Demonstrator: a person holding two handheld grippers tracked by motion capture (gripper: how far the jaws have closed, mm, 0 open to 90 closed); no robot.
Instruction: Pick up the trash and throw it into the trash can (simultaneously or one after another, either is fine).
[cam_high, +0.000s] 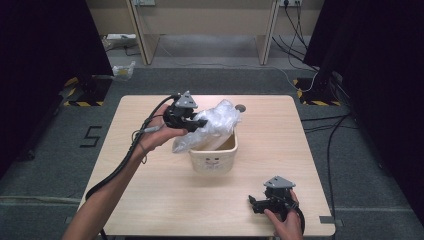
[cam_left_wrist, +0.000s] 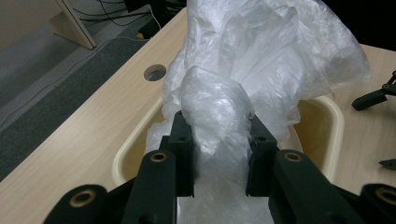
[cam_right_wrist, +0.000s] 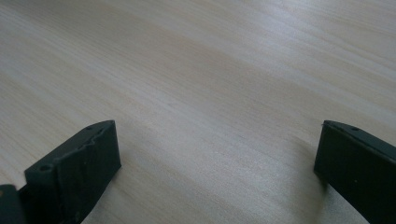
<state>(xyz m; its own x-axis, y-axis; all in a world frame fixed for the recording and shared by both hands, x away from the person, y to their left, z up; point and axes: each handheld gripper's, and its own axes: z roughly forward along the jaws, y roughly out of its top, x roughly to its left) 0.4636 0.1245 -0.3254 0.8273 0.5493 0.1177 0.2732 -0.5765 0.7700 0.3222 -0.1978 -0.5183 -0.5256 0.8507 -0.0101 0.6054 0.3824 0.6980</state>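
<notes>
Crinkled clear plastic is what you are working with: a bunched plastic bag (cam_high: 212, 125) sits at the centre of the high view, its lower part spilling into the cream plastic bin (cam_high: 214, 159) and its bulk rising above the bin's far rim. Your left tool (cam_high: 192, 119) is clenched on a gathered neck of that film; in the left gripper view the twisted plastic (cam_left_wrist: 217, 116) is pinched between the two black jaws, which stand fairly close together with the film pressed on both sides. Gripping it at a bunched waist looks deliberate, since loose film would slip out of a wider hold.

The bag's long axis runs slantwise in the high view, from lower left beside your left hand (cam_high: 160, 132) up toward the upper right, where the puffed end points at the round hole (cam_high: 240, 107) in the bench. It leans over the bin rather than standing upright, probably so it can be fed down into the opening.

Your right tool (cam_high: 272, 200) rests low on the bench (cam_high: 150, 200) at the lower right of the high view, well apart from the bin. Its jaws are released and spread wide, with nothing but bare wood grain between them in the right gripper view.
</notes>
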